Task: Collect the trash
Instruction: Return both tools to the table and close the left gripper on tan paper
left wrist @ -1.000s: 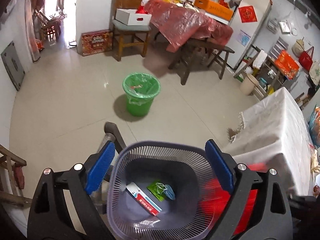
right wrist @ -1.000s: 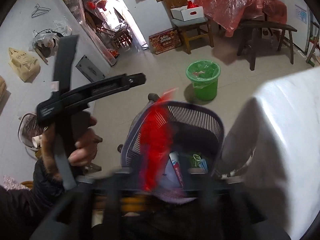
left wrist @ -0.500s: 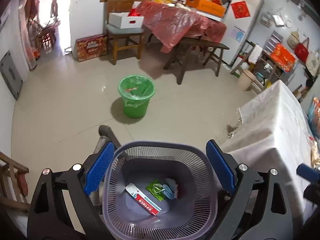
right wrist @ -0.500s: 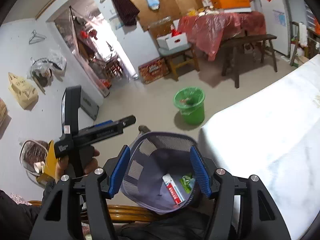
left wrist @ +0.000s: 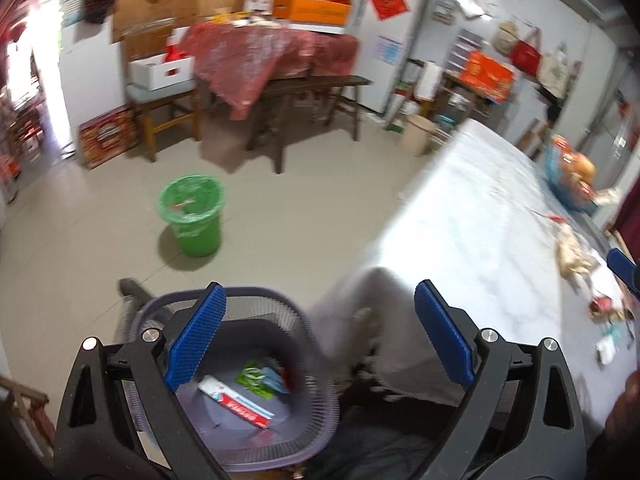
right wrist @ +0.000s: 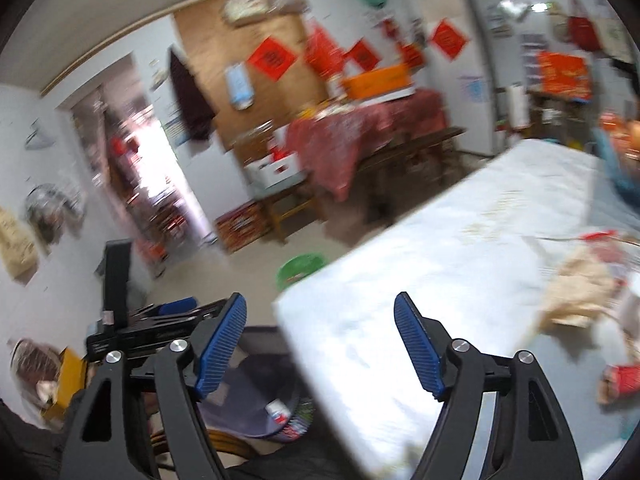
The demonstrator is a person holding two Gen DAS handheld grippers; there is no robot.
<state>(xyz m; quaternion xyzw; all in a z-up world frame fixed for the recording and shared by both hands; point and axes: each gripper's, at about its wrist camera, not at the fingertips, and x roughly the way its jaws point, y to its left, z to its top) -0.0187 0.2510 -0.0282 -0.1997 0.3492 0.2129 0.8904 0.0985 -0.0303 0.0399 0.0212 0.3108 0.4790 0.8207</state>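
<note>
A purple mesh basket [left wrist: 312, 352] sits low beside the white-clothed table [left wrist: 472, 240]. It holds a red-and-white toothpaste box [left wrist: 236, 400] and a green wrapper [left wrist: 254, 378]. My left gripper [left wrist: 320, 332] is open and empty, above the basket's right side. My right gripper [right wrist: 320, 344] is open and empty, over the table's near corner [right wrist: 360, 300]. Trash lies on the table at the right: a crumpled tan paper bag [right wrist: 580, 292] and a red wrapper [right wrist: 622, 380]. The basket [right wrist: 256, 404] shows below the right gripper's left finger. Both views are blurred.
A green lined bin [left wrist: 192, 216] stands on the tiled floor. Behind it are a bench and a table with a red cover [left wrist: 272, 56]. A blue basket of goods [left wrist: 572, 176] sits at the white table's far end.
Both grippers have swung right and upward, away from over the basket toward the white table. The red item that dropped by the right gripper is gone from it.
</note>
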